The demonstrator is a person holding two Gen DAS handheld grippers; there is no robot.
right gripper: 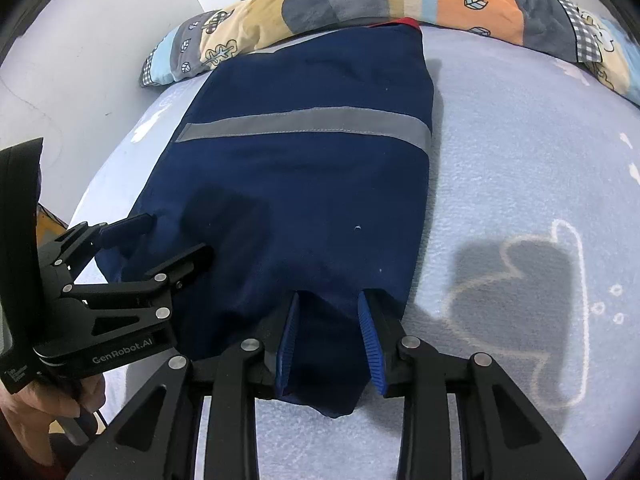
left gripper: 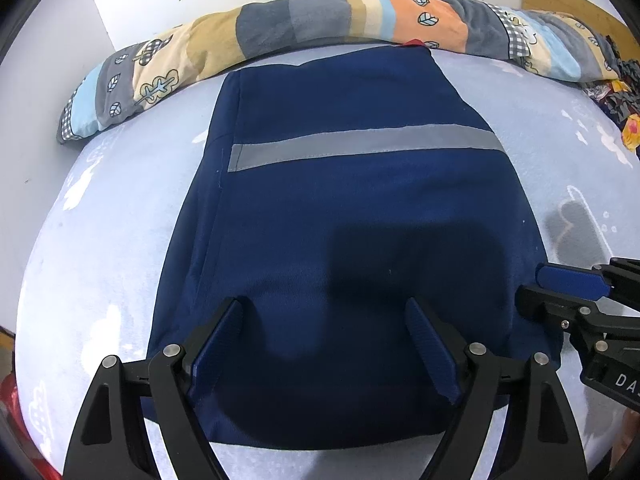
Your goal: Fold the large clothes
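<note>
The left gripper (left gripper: pixel 326 320) is built of matte black angular links, and round silver screws are set at the joints. Triangular cut-outs are seen in the outer arms. The inner faces of its fingers (left gripper: pixel 214 344) are lined with dark blue ribbed pads. The right gripper (right gripper: pixel 330 312) is made to the same pattern, with black links, silver screws, and brighter blue ribbed pads (right gripper: pixel 370 344). On the left gripper's body, as seen from the right wrist camera, "GenRobot.AI" is printed in white letters, and smaller white lettering, too small to read, is carried on a black plate. Bare skin of a hand (right gripper: pixel 44 404) is visible below that body.
</note>
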